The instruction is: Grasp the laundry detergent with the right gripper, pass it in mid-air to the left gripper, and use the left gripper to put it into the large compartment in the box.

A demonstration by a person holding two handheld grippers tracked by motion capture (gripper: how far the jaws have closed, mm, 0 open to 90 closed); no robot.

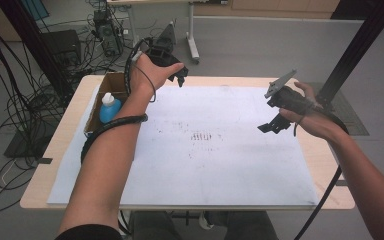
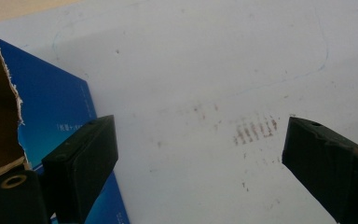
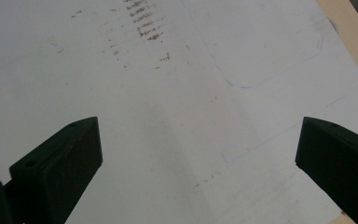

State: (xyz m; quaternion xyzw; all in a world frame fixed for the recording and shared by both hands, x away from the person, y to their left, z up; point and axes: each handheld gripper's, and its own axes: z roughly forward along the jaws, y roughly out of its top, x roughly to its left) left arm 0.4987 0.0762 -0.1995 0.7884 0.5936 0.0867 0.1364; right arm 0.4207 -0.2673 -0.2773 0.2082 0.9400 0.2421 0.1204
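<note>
- Cardboard box [image 1: 111, 85] sits at the far left corner of the white sheet [image 1: 205, 145] that covers the bench [image 1: 60, 145]; a blue bottle with a white cap [image 1: 110, 107] stands inside it, untouched.
- Left hand-held gripper [image 1: 177, 75] hangs over the sheet's far edge, just right of the box. Its jaws stand apart with nothing between them; in the left gripper view, bare sheet and a patch of brown scuff marks [image 2: 255, 130] show through the gap.
- Right hand-held gripper [image 1: 270, 126] hovers above the sheet's right part, well apart from the box, jaws spread wide and empty.
- Progress, as I judge it: nothing is lifted or placed yet. The bottle seems the likely thing to fetch, and reaching, gripping and moving all remain to do.
</note>
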